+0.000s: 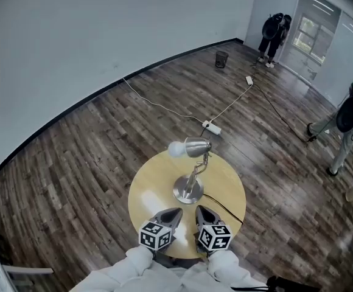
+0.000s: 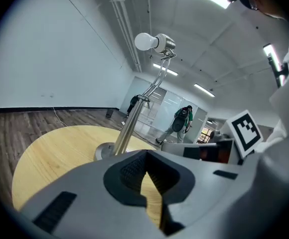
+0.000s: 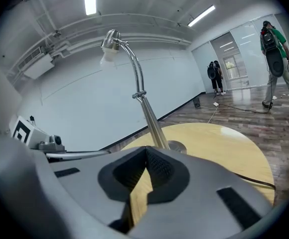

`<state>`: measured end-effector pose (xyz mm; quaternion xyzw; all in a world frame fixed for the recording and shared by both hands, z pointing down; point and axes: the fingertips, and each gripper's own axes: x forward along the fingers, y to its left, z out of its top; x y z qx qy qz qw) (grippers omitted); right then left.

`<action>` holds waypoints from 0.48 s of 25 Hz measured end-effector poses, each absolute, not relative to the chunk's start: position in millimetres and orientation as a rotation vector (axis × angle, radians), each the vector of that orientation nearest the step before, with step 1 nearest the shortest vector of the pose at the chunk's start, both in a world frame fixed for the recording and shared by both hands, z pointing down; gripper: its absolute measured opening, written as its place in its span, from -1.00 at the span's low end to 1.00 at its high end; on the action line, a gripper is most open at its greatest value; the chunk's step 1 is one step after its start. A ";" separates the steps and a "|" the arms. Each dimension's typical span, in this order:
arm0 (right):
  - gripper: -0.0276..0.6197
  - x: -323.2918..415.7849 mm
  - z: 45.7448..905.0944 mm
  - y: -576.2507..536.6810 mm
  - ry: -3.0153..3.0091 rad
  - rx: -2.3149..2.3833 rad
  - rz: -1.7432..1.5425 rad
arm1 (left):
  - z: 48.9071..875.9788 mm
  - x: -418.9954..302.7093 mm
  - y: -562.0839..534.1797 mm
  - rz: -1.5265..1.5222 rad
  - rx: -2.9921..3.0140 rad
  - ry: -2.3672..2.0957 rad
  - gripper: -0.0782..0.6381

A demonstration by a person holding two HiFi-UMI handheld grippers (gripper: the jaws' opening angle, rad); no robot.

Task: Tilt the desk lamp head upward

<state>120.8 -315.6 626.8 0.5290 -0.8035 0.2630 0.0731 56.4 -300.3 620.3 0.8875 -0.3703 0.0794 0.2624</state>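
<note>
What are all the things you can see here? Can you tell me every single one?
Desk lamp: one, silver with a white bulb, middle of the table.
Round table: one, light wood, in front of the person.
Lamp cord: one, black, on the table's right side.
Power strip: one, white, floor beyond the table.
Bin: one, dark, by the far wall.
Other people: two, one in black, one in green, far right.
Left hand-held gripper: one, grey, shut, table's near edge.
Right hand-held gripper: one, grey, shut, beside it.
</note>
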 end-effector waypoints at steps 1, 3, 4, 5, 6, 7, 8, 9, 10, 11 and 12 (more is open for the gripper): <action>-0.87 122.7 626.0 -309.9 -2.412 1.587 0.791 | 618.7 56.8 -294.1 0.213 2.395 -1.005 -0.78; -0.87 128.0 622.3 -297.5 -2.419 1.586 0.787 | 610.3 54.6 -283.7 0.196 2.393 -1.032 -0.78; -0.87 130.7 618.9 -292.1 -2.428 1.587 0.778 | 602.8 52.6 -280.4 0.182 2.402 -1.055 -0.78; -0.87 133.9 614.5 -288.3 -2.438 1.593 0.766 | 593.2 50.9 -278.8 0.167 2.420 -1.086 -0.78; -0.87 137.5 609.4 -285.5 -2.444 1.608 0.753 | 582.5 49.7 -277.9 0.157 2.445 -1.120 -0.78; -0.87 141.0 604.5 -282.4 -2.447 1.628 0.748 | 572.2 49.3 -276.0 0.158 2.476 -1.153 -0.78; -0.87 143.5 600.6 -278.0 -2.448 1.649 0.752 | 563.9 49.2 -272.3 0.169 2.508 -1.181 -0.78; -0.87 144.4 597.4 -272.4 -2.449 1.667 0.760 | 557.8 49.5 -267.1 0.184 2.536 -1.199 -0.78; -0.87 144.0 594.4 -266.4 -2.452 1.677 0.765 | 553.7 50.2 -261.5 0.196 2.558 -1.209 -0.78; -0.87 142.6 591.4 -260.6 -2.455 1.681 0.761 | 550.8 50.8 -256.2 0.201 2.570 -1.211 -0.78; -0.87 140.8 588.7 -254.9 -2.458 1.684 0.752 | 548.8 50.6 -251.2 0.199 2.571 -1.210 -0.78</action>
